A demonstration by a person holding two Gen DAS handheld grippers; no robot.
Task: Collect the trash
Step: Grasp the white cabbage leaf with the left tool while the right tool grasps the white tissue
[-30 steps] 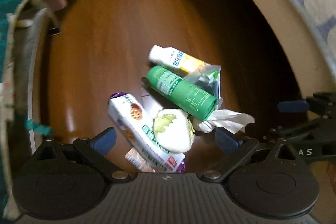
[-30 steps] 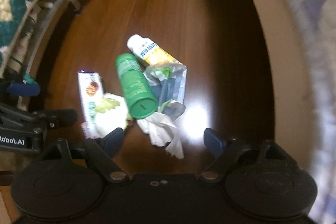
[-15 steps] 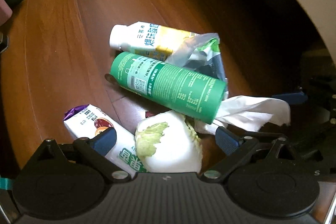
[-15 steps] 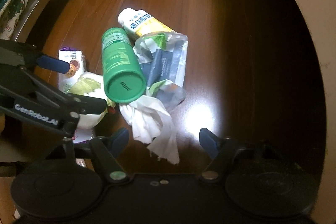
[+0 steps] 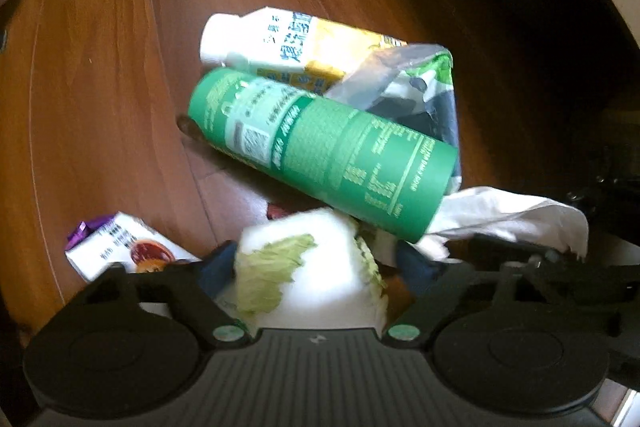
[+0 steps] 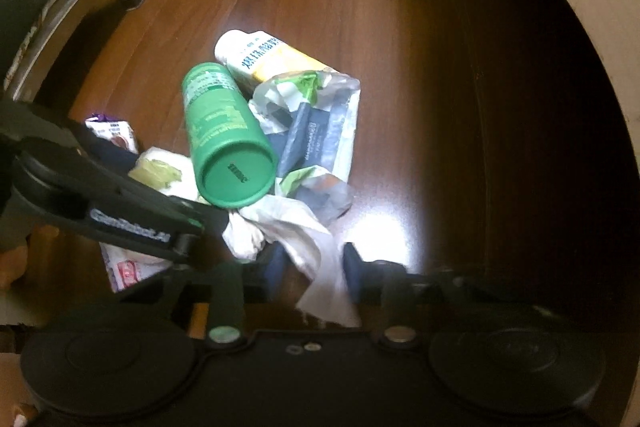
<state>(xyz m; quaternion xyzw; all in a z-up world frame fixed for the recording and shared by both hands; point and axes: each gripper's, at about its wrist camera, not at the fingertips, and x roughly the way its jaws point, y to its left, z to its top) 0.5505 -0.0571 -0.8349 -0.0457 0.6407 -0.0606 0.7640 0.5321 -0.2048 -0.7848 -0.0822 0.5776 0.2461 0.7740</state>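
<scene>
Since the earlier frames both claws had dropped closer and narrowed: the left claw (image 5: 316,265) had clenched on the cabbage piece (image 5: 308,267), the right claw (image 6: 314,263) on the white tissue (image 6: 316,255). Both lay on the wooden floor (image 6: 400,27) in the pile, beside the green canister (image 5: 324,155), yellow drink bottle (image 5: 296,43), crumpled wrapper (image 6: 320,131) and small carton (image 5: 120,247).
</scene>
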